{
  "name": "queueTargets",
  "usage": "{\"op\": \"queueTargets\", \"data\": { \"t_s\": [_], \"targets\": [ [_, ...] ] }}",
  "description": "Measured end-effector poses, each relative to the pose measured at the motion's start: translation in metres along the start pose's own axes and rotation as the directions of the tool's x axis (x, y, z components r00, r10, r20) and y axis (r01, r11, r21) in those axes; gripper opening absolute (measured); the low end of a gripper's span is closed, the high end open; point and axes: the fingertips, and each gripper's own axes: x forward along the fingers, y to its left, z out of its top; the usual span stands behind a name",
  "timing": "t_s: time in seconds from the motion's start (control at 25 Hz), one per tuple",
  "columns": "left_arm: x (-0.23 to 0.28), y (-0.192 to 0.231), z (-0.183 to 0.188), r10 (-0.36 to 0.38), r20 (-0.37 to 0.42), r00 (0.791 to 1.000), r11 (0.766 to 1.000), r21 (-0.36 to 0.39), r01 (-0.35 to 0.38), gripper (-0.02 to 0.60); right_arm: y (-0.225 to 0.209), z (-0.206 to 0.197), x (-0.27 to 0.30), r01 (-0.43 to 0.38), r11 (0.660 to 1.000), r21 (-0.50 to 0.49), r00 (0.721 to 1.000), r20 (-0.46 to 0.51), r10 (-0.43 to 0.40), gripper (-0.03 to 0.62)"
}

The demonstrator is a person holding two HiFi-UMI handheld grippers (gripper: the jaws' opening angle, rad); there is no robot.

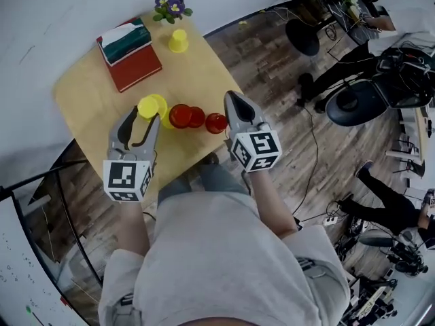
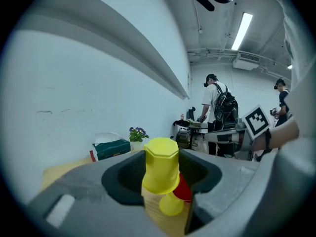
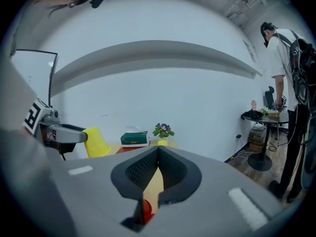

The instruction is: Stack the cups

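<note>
My left gripper (image 1: 141,116) is shut on an upside-down yellow cup (image 2: 161,165), held above the wooden table (image 1: 88,94). Just under it another yellow cup (image 2: 172,204) stands on the table, with a red cup (image 2: 184,189) beside it. In the head view three red cups (image 1: 180,115) (image 1: 196,117) (image 1: 216,122) sit in a row near the front edge. A third yellow cup (image 1: 178,41) stands far back. My right gripper (image 1: 232,98) hovers right of the red cups, shut with nothing between its jaws. A red cup (image 3: 147,210) shows below them.
A red book (image 1: 134,66) with a green tissue box (image 1: 126,39) on it lies at the back left of the table. A small potted plant (image 1: 171,7) stands at the far corner. People, chairs and cables fill the floor to the right.
</note>
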Motion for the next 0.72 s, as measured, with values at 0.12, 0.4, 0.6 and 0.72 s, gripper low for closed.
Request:
{"op": "queueTargets", "data": {
  "t_s": [0.12, 0.4, 0.6, 0.72],
  "targets": [
    [-0.006, -0.019, 0.011, 0.024, 0.013, 1.0, 1.0, 0.002, -0.024, 0.218, -0.006, 0.005, -0.003, -0.039, 0.999, -0.004, 0.999, 0.008, 0.039, 0.002],
    [-0.01, -0.072, 0.026, 0.026, 0.041, 0.999, 1.0, -0.003, -0.025, 0.218, -0.018, 0.009, -0.011, -0.111, 0.994, -0.009, 0.994, 0.017, 0.111, 0.002],
    [0.0, -0.112, 0.022, -0.006, 0.037, 0.999, 1.0, -0.008, 0.006, 0.218, -0.029, 0.007, -0.02, -0.139, 0.99, -0.018, 0.99, 0.017, 0.139, 0.002],
    [0.011, -0.13, 0.012, -0.023, 0.023, 0.999, 1.0, -0.007, 0.023, 0.218, -0.034, 0.006, -0.024, -0.152, 0.988, -0.024, 0.988, 0.011, 0.152, 0.002]
  ]
}}
